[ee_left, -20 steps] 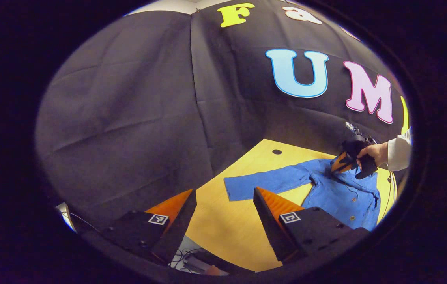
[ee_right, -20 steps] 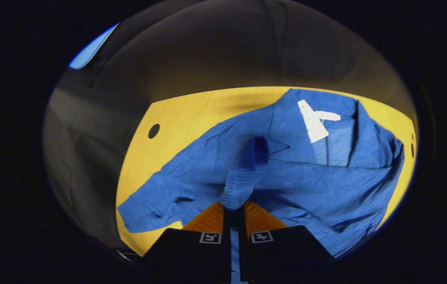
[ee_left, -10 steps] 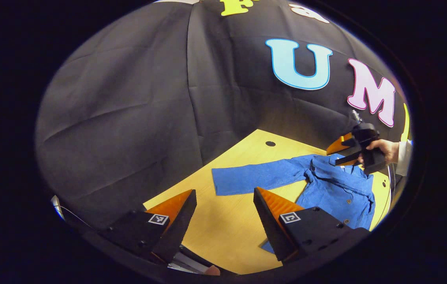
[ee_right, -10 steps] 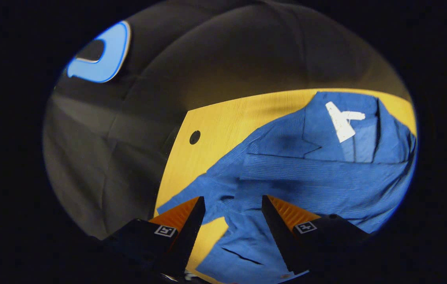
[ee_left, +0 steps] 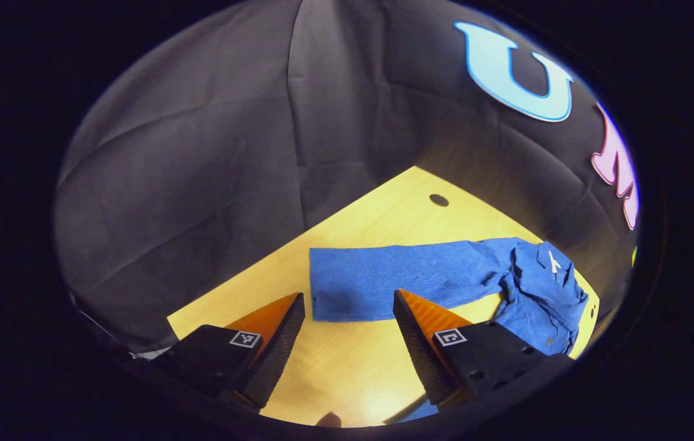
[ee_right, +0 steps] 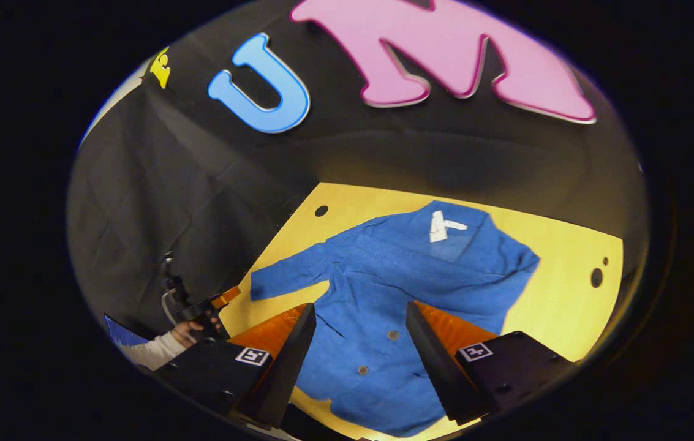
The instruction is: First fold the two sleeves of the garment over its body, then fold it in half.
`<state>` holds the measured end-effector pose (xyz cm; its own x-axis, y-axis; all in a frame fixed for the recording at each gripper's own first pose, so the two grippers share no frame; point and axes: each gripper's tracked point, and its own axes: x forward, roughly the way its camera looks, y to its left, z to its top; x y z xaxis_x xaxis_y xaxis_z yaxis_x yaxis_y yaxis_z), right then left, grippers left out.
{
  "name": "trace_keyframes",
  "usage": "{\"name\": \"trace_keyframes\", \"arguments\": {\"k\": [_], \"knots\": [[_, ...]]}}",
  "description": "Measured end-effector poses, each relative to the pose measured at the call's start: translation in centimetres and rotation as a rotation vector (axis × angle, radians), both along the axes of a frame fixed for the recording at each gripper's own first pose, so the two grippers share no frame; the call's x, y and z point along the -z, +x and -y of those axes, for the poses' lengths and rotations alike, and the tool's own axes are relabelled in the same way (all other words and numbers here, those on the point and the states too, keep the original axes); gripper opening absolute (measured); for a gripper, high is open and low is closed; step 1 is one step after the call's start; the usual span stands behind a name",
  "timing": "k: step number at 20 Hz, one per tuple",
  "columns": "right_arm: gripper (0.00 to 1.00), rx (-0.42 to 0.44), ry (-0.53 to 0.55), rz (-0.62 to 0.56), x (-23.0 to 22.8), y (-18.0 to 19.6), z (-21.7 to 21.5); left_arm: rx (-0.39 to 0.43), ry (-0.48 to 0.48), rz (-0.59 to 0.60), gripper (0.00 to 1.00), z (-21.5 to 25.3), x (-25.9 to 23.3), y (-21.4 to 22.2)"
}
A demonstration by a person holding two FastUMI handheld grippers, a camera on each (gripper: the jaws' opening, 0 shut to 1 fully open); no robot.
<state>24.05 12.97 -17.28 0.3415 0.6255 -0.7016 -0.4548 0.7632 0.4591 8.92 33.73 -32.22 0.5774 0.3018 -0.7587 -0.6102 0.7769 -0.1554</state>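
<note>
Currently both grippers, left gripper (ee_left: 347, 334) and right gripper (ee_right: 356, 343), gaping, empty; garment (ee_right: 396, 288) flat on table (ee_right: 567, 275). Risk: outstretched sleeve (ee_left: 396, 278) bunching if pinched mid-length.

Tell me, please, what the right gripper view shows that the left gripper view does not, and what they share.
Right gripper view: the open right gripper, and a hand holding the left gripper. Left gripper view: that gripper's open fingers up close, and a closer look along the outstretched sleeve. Both: the blue jacket, its white tag, the yellow table and its round hole.
</note>
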Motion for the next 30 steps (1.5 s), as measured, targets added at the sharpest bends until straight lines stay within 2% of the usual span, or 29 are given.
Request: {"name": "trace_keyframes", "arguments": {"k": [4, 8, 12, 14, 16, 17, 18, 19, 20, 21, 23, 26, 27, 29, 30], "knots": [[0.95, 0.092, -0.033, 0.061, -4.6, -3.3, 7.6, -0.003, -0.028, -0.078, 0.86, -1.2, 3.1, 1.5], [0.95, 0.170, -0.036, 0.140, -9.2, -5.7, 11.4, 0.008, -0.077, -0.124, 0.85, -1.8, 5.0, 2.2], [0.95, 0.216, -0.027, 0.174, -10.9, -6.7, 12.8, -0.021, -0.114, -0.184, 0.85, -1.9, 7.2, 2.3], [0.95, 0.217, -0.040, 0.175, -10.8, -7.2, 12.7, 0.004, -0.087, -0.189, 0.85, -2.0, 7.3, 2.4], [0.95, 0.208, -0.041, 0.167, -10.5, -7.5, 12.1, 0.079, -0.037, -0.242, 0.83, -1.1, 7.9, 2.7], [0.95, 0.203, -0.037, 0.166, -10.6, -7.6, 11.7, 0.110, -0.022, -0.232, 0.83, -0.8, 7.9, 3.3], [0.95, 0.199, -0.032, 0.166, -10.7, -7.8, 11.4, 0.107, -0.024, -0.239, 0.84, -1.0, 7.9, 3.1], [0.95, 0.195, -0.027, 0.165, -10.8, -8.0, 11.0, 0.094, -0.036, -0.241, 0.77, -1.3, 7.8, 3.0], [0.95, 0.191, -0.019, 0.161, -11.0, -8.2, 10.7, 0.082, -0.049, -0.241, 0.82, -1.4, 7.6, 3.0], [0.95, 0.189, -0.011, 0.156, -11.1, -8.4, 10.4, 0.092, -0.060, -0.253, 0.73, -1.3, 7.6, 3.1], [0.95, 0.195, -0.007, 0.152, -11.5, -8.7, 10.5, 0.116, -0.065, -0.271, 0.72, -1.5, 7.4, 3.4], [0.95, 0.224, -0.010, 0.142, -11.6, -9.4, 11.6, 0.110, -0.078, -0.284, 0.17, -1.2, 7.0, 4.6], [0.95, 0.234, -0.008, 0.136, -11.6, -9.7, 11.9, 0.117, -0.062, -0.291, 0.08, -1.3, 6.9, 5.0], [0.95, 0.260, -0.006, 0.127, -11.7, -10.4, 12.9, 0.143, -0.040, -0.320, 0.00, -1.2, 7.3, 5.5], [0.95, 0.271, -0.005, 0.128, -11.6, -10.8, 13.5, 0.174, -0.026, -0.336, 0.00, -1.3, 7.2, 5.6]]}}
